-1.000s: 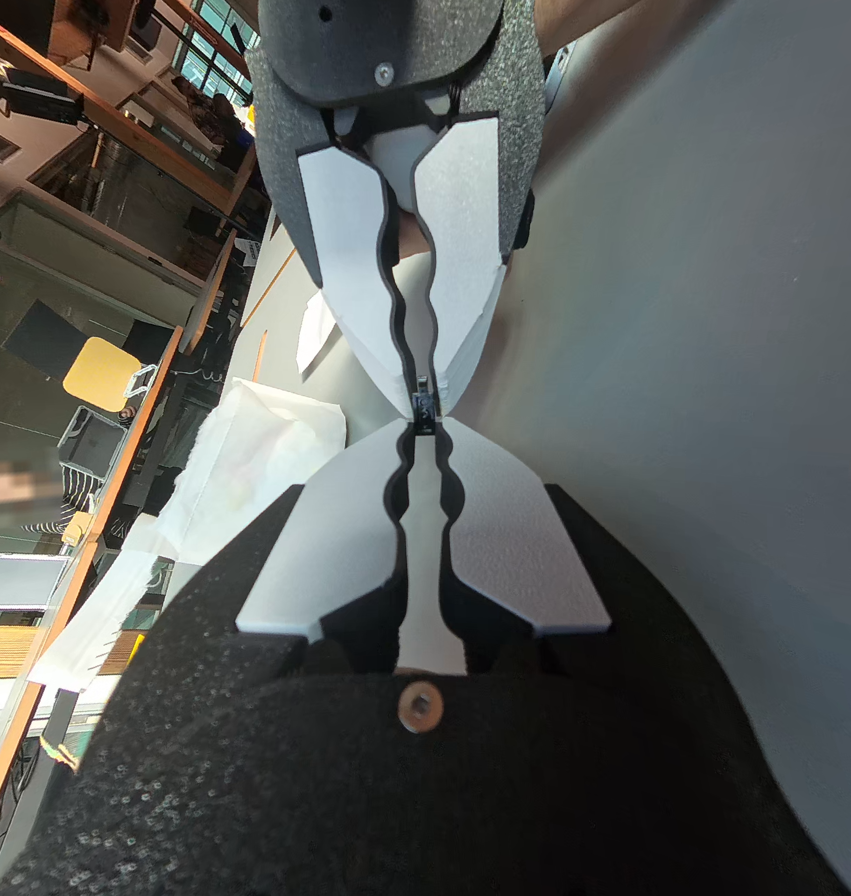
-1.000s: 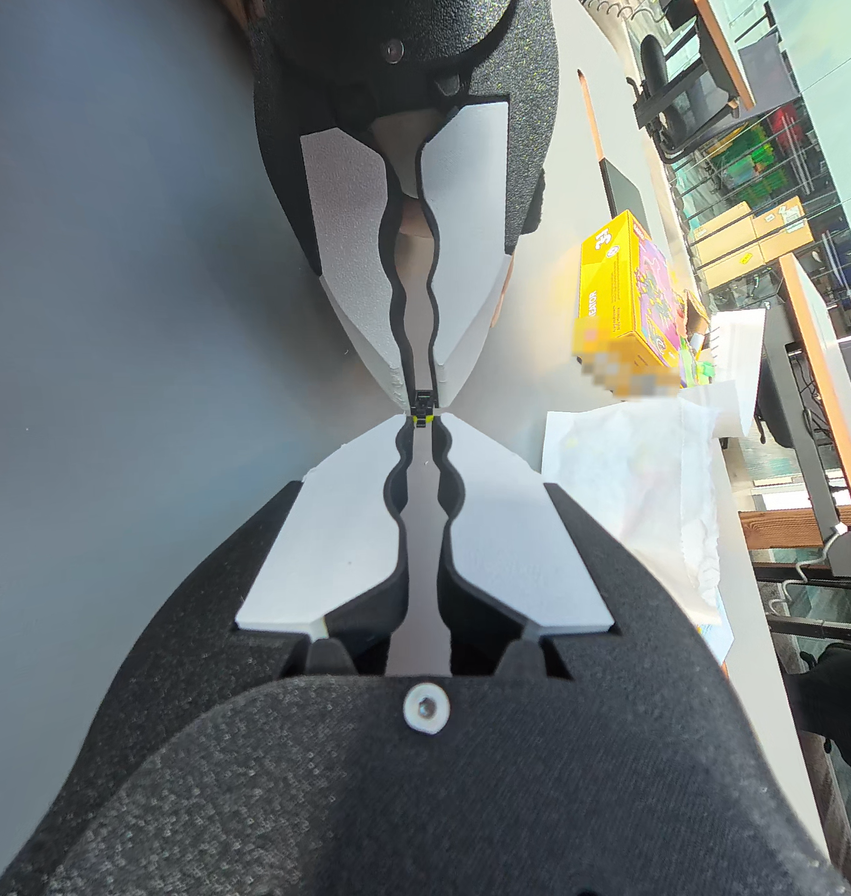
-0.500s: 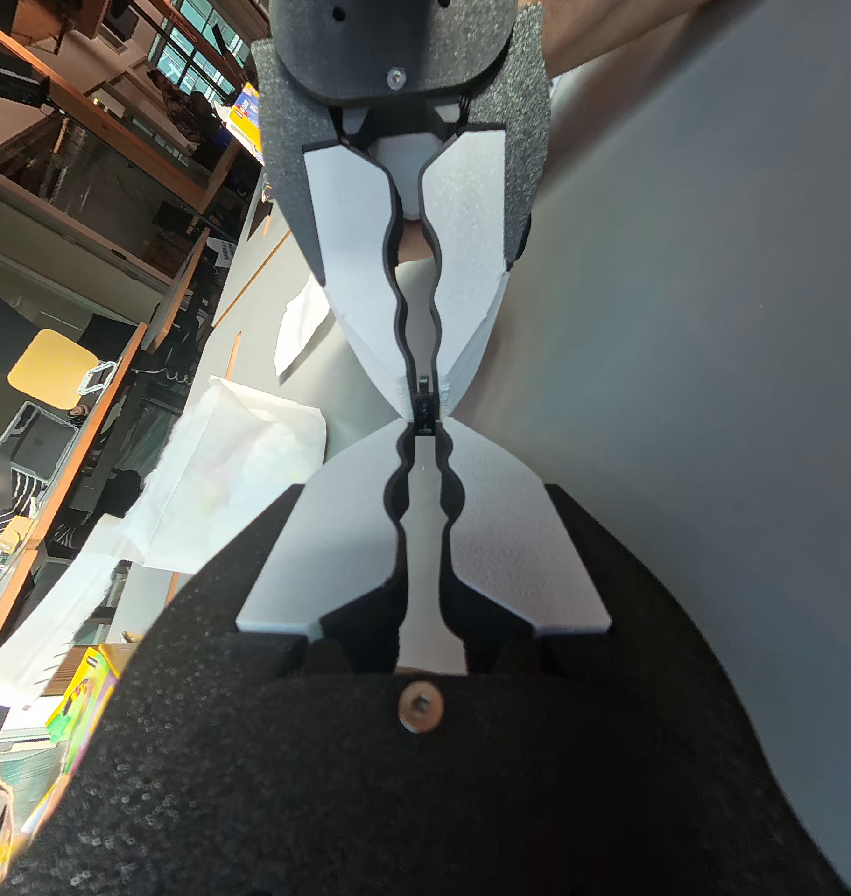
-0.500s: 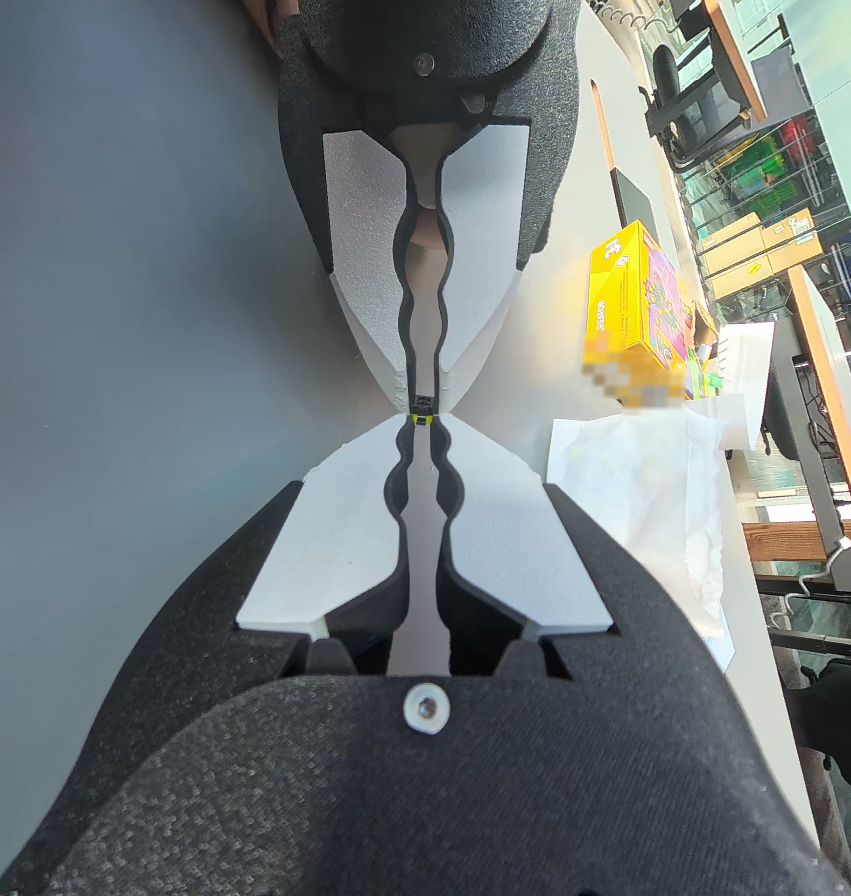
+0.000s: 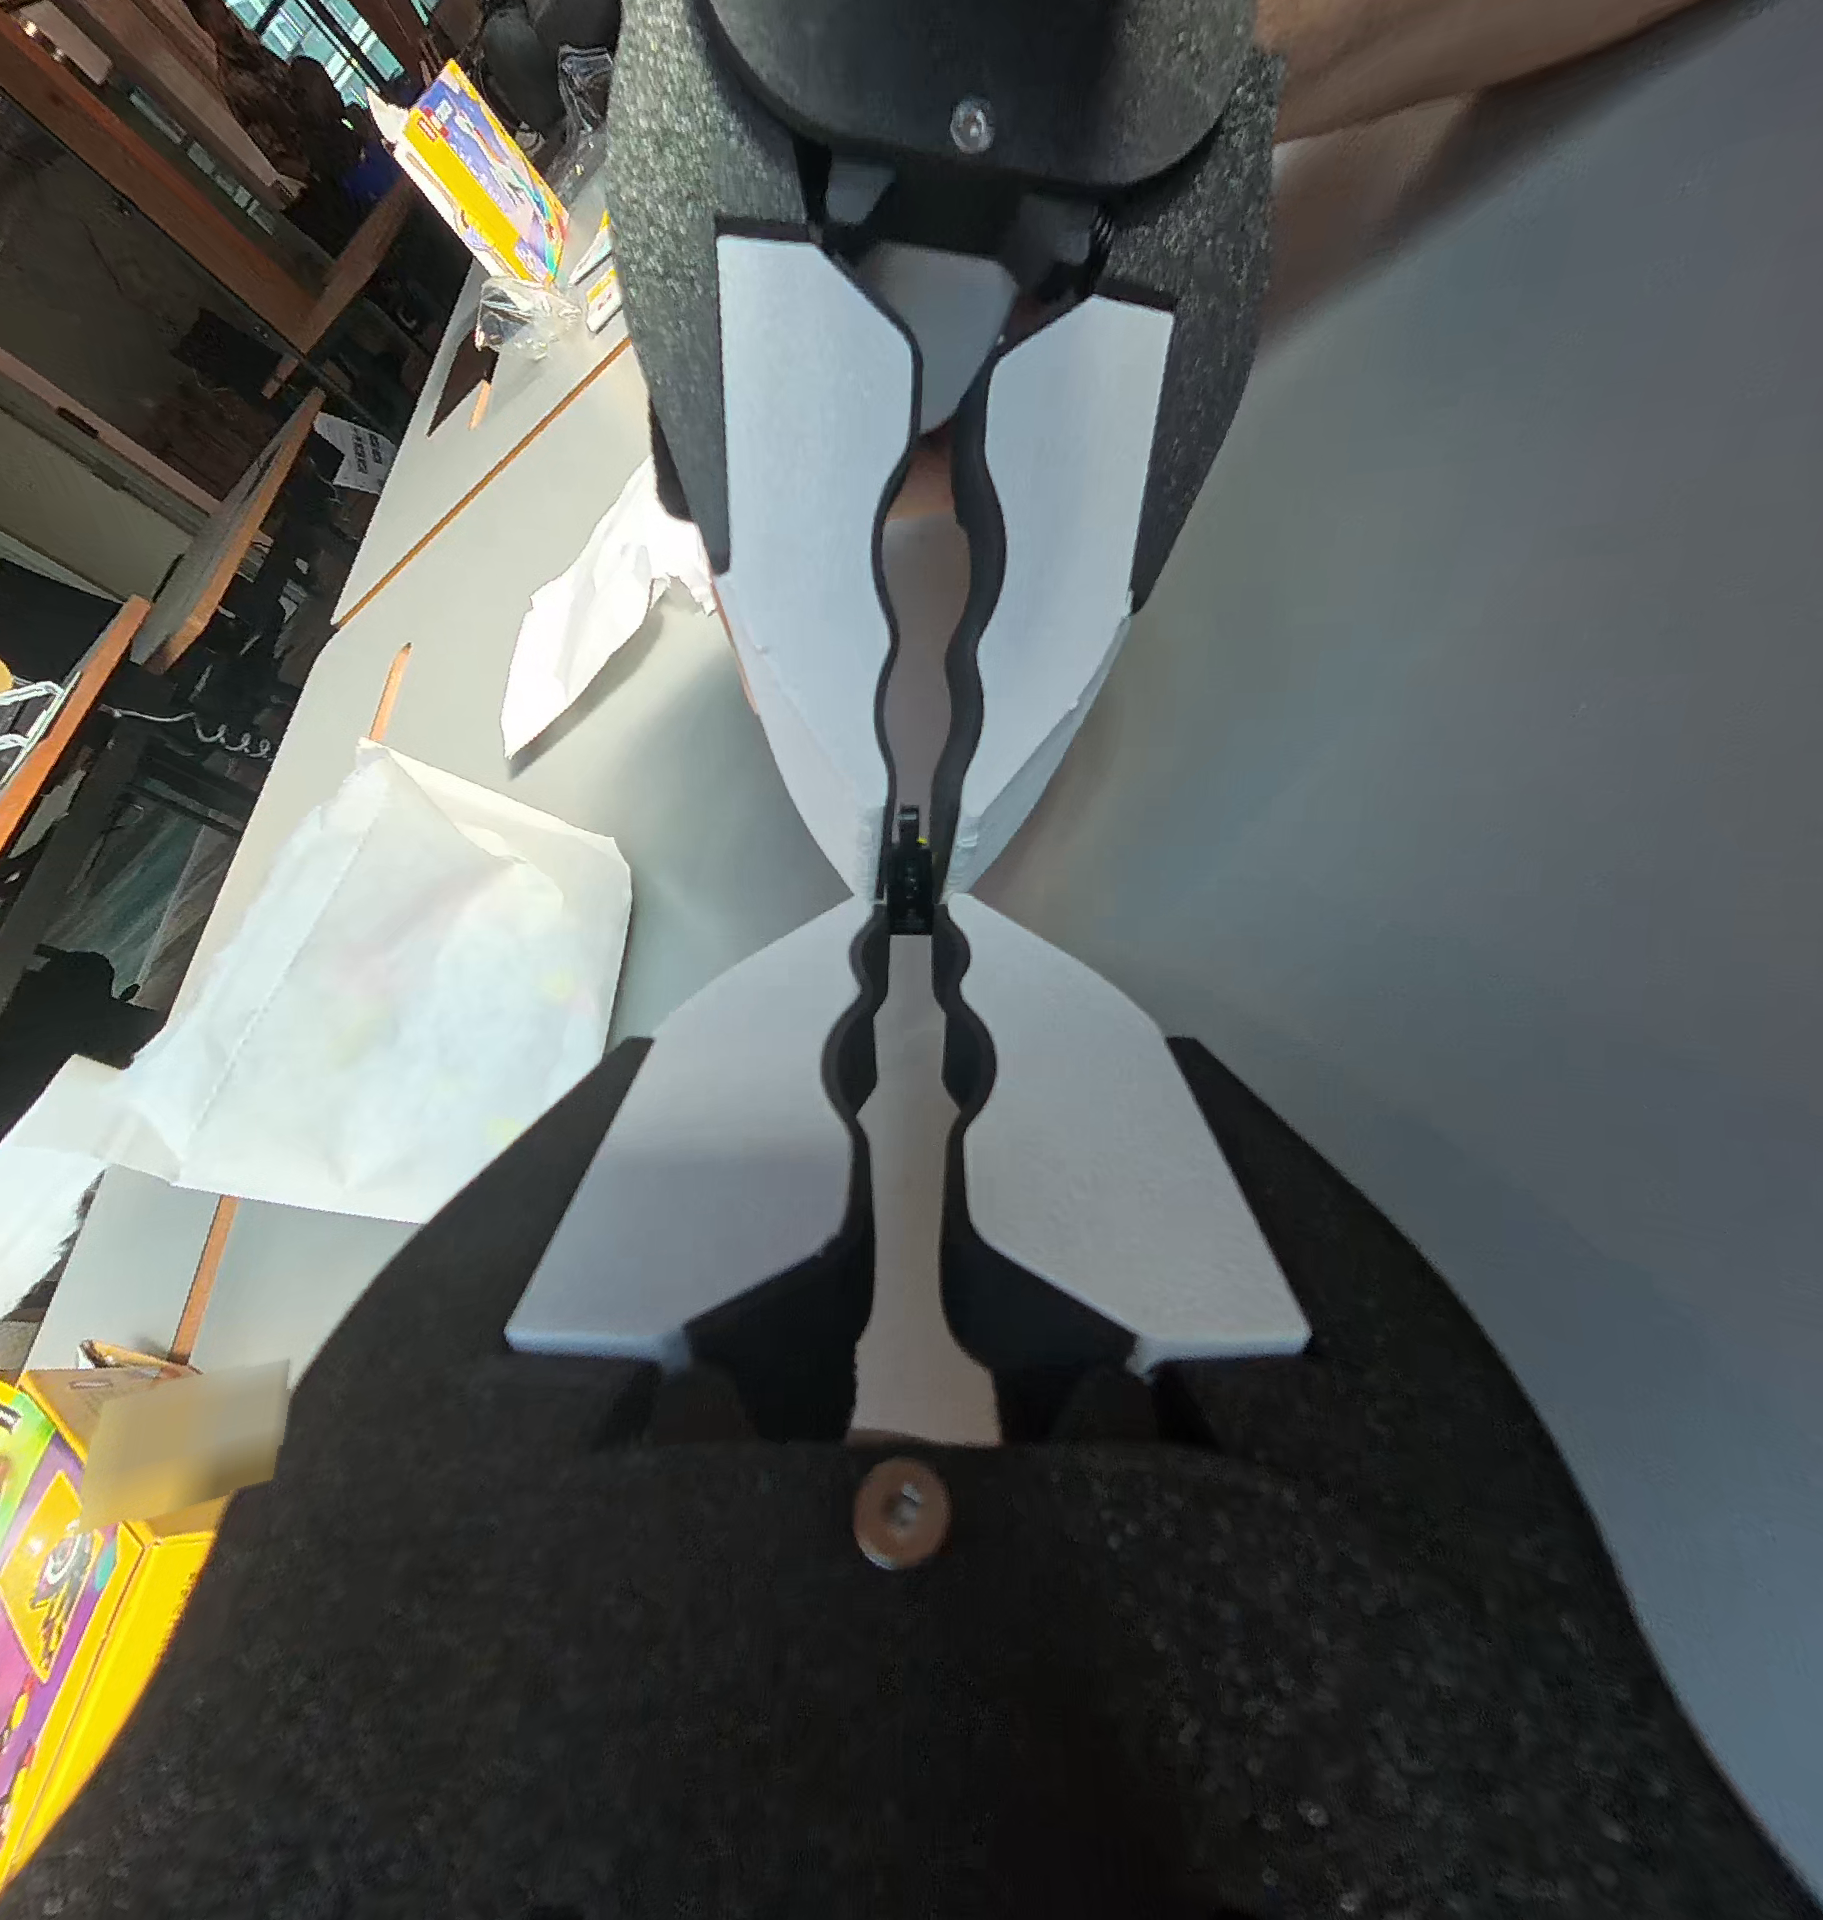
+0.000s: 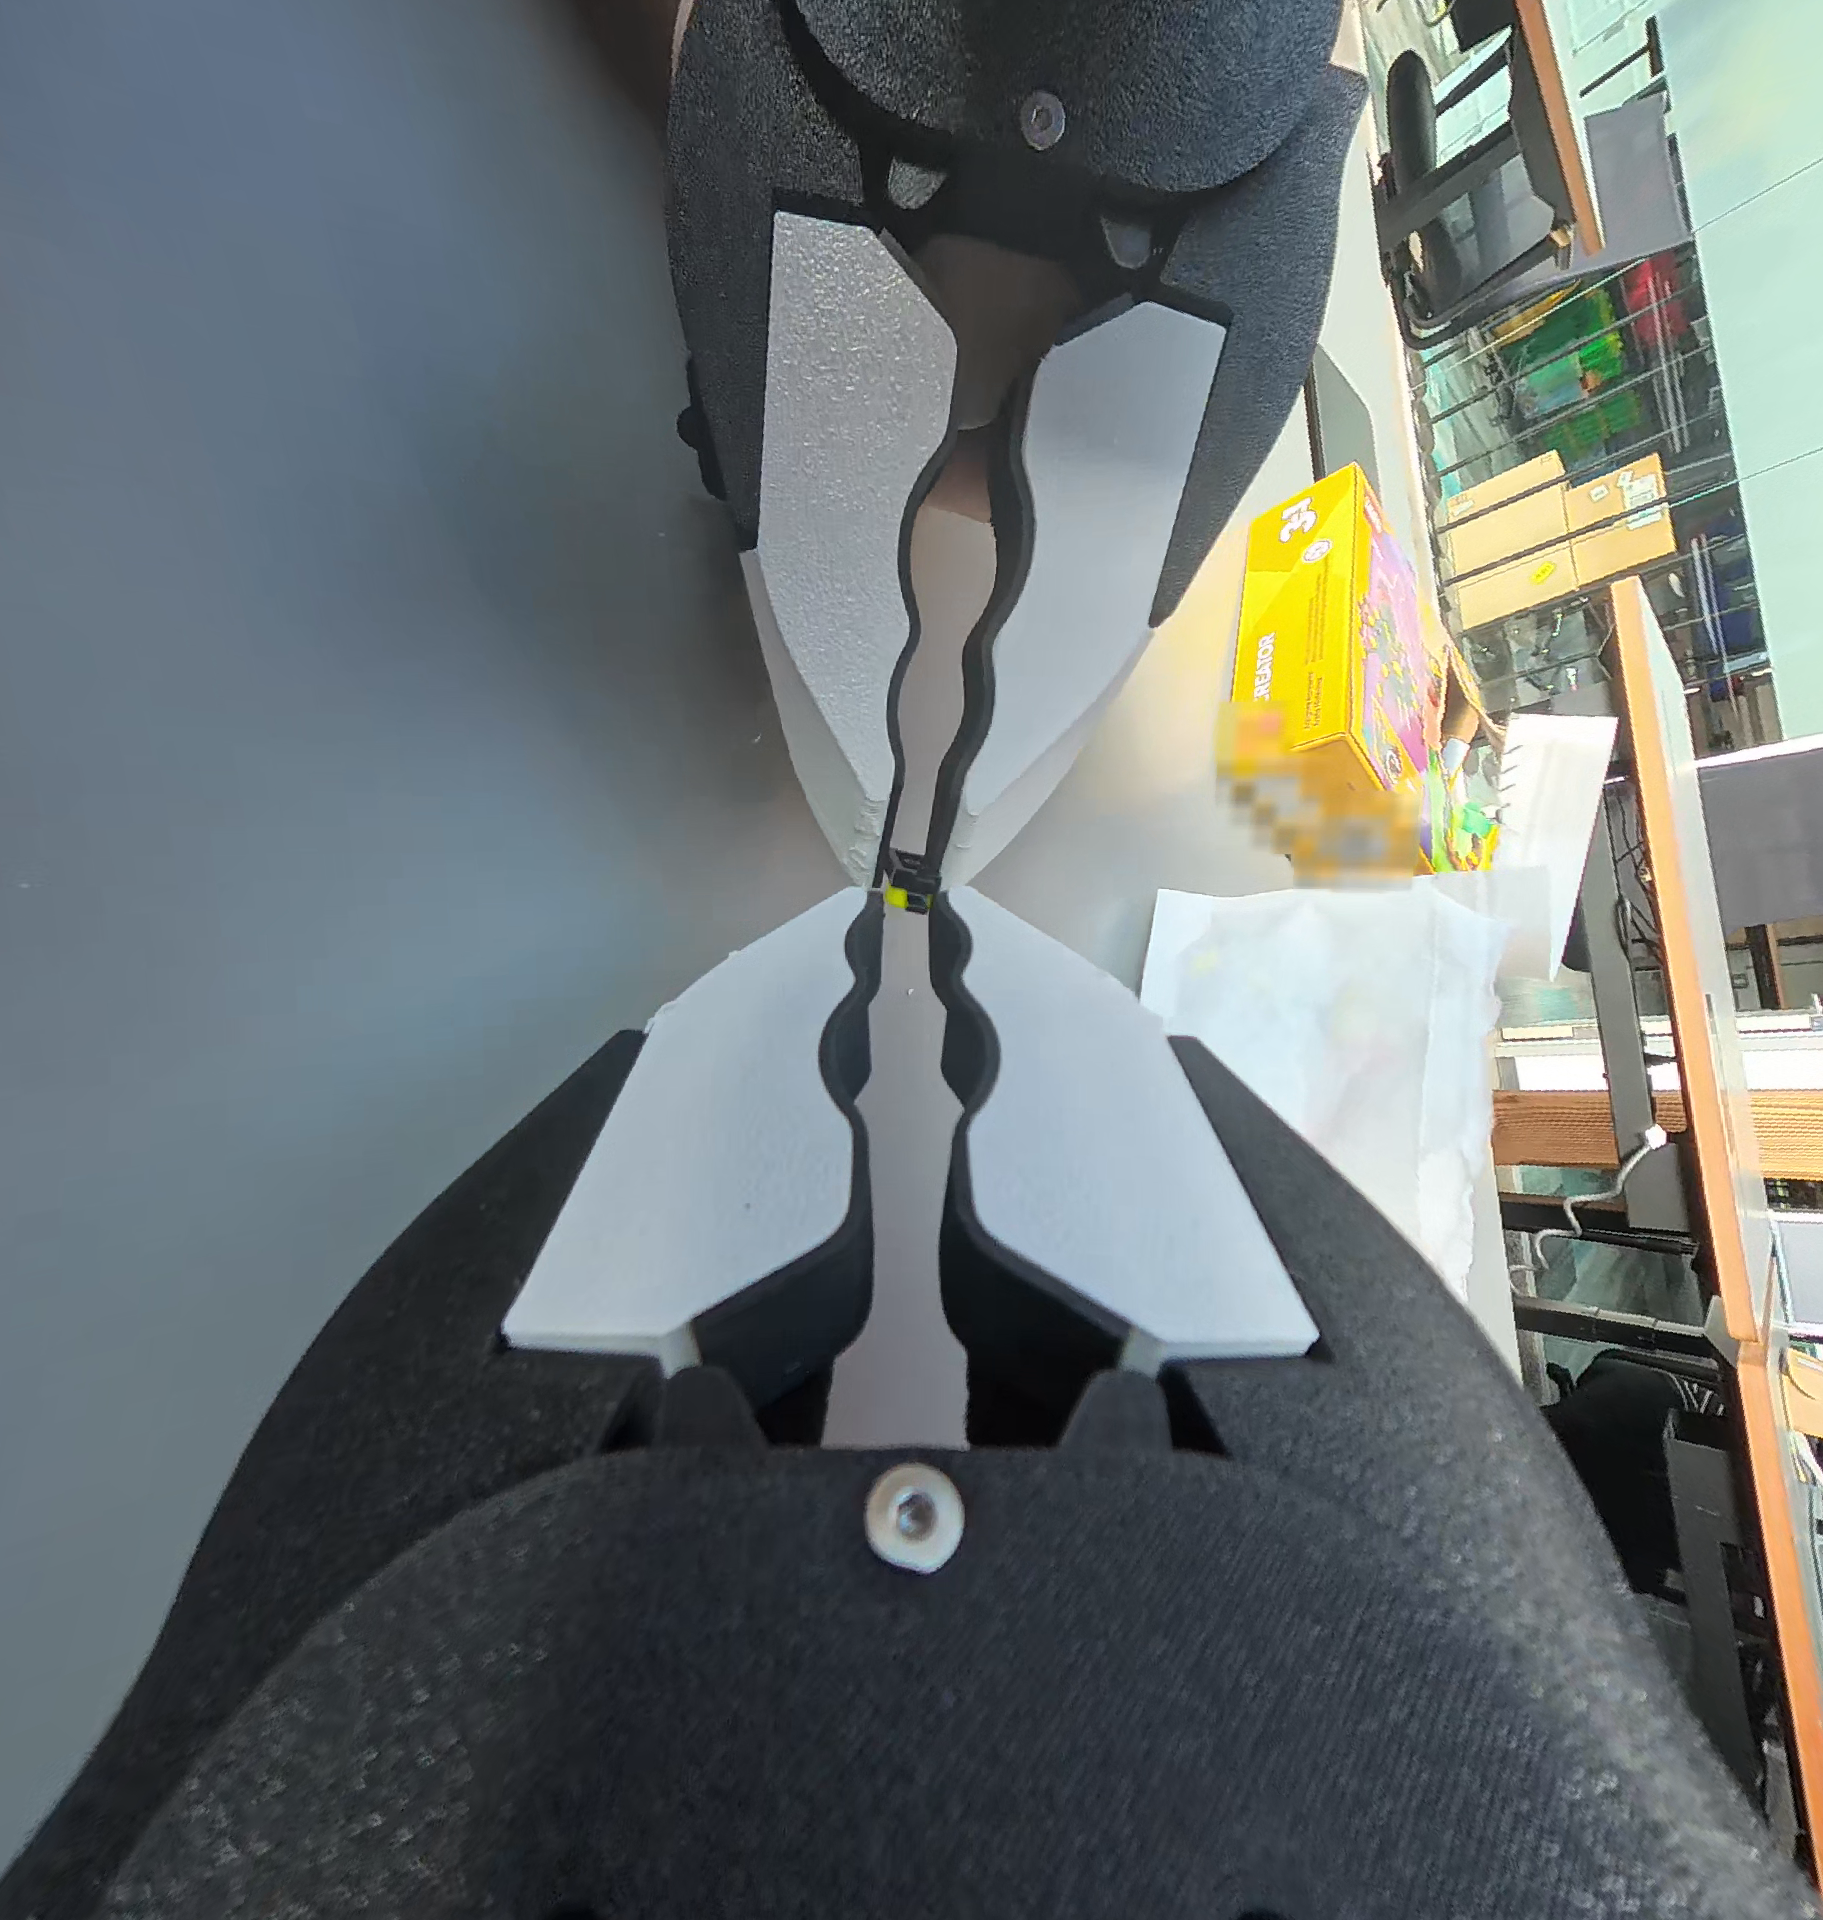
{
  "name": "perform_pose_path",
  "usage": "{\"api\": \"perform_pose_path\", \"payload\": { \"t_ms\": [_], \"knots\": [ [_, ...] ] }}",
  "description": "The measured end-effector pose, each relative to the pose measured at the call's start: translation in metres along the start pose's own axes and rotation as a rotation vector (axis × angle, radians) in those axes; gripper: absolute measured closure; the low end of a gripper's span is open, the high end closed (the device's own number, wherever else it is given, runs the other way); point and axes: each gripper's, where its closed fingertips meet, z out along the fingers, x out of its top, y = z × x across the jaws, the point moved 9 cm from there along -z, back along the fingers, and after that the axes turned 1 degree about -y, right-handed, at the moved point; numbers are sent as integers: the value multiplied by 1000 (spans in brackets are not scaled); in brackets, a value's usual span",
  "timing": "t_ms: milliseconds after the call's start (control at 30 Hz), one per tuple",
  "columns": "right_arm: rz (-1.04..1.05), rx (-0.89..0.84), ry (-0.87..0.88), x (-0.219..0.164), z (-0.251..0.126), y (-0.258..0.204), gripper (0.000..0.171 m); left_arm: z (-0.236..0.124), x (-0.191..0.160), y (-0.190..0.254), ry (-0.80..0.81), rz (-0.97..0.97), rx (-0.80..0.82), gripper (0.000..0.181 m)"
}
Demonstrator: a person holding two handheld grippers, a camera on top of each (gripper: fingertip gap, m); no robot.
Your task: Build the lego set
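Both grippers meet tip to tip above the grey table. My left gripper is shut on a small black lego piece. My right gripper is shut on a small yellow-and-black lego piece. The two pieces touch each other between the fingertips. In the left wrist view the right gripper comes in from the top. In the right wrist view the left gripper comes in from the top with the black piece. The join between the pieces is too small to read.
White paper bags lie on the table beside the grippers. A yellow lego box stands behind them and also shows in the left wrist view. A second box, desks and chairs are farther off. Left and right tips are no more than a few centimetres apart.
Both grippers stay shut and tip to tip. They have swung together, so the yellow box comes into the left wrist view's lower left and the facing gripper looks closer.
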Motion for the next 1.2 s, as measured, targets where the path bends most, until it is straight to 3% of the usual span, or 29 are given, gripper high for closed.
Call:
{"api": "perform_pose_path", "payload": {
  "t_ms": [367,533,667,1200],
  "knots": [
    [84,4,-106,-5,5,6,171,3,1,2,-76,62,58,174],
    [89,1,-65,-8,4,5,171,3,-3,-2,-94,43,82,174],
    [115,-8,-11,-3,2,7,159,4,-3,-1,-103,59,89,174],
    [121,14,-74,-2,8,7,164,5,-2,2,-142,105,103,174]
  ]
}}
